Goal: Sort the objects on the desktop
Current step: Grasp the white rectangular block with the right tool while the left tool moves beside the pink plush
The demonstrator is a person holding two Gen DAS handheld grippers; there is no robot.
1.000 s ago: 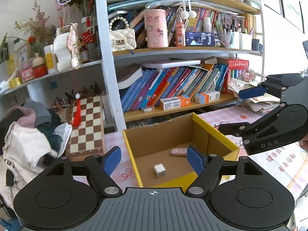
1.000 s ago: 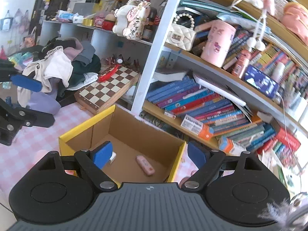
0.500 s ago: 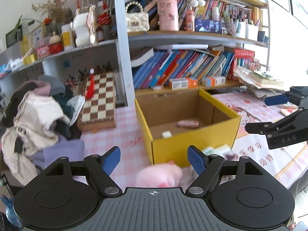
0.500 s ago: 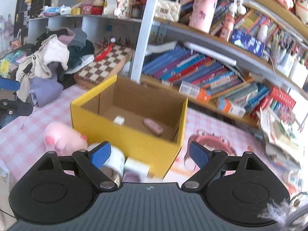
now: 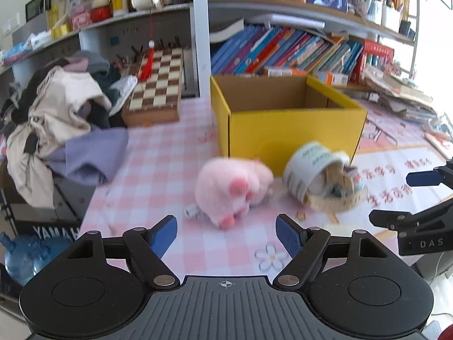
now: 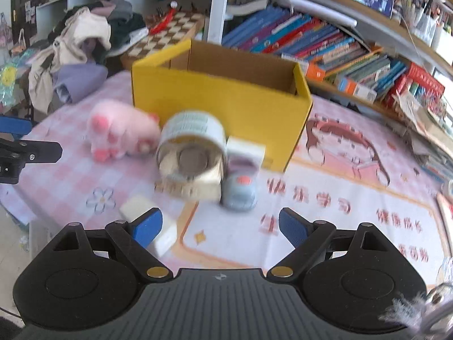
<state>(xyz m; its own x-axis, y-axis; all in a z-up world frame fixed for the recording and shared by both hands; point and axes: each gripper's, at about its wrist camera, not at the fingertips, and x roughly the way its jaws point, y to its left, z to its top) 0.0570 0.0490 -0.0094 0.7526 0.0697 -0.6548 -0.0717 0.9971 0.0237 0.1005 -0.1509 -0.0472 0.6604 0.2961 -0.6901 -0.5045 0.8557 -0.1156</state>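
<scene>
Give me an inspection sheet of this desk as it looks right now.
Surface: pink checked tablecloth with a printed mat.
Job's things: open yellow cardboard box; in front of it a pink plush toy, a tape roll tipped on its side, a small blue toy car, a white block.
Clutter: clothes pile, chessboard.
Grippers: left gripper and right gripper both open, holding nothing.
Cables: nothing seen.
Surroundings: shelves packed with books.
</scene>
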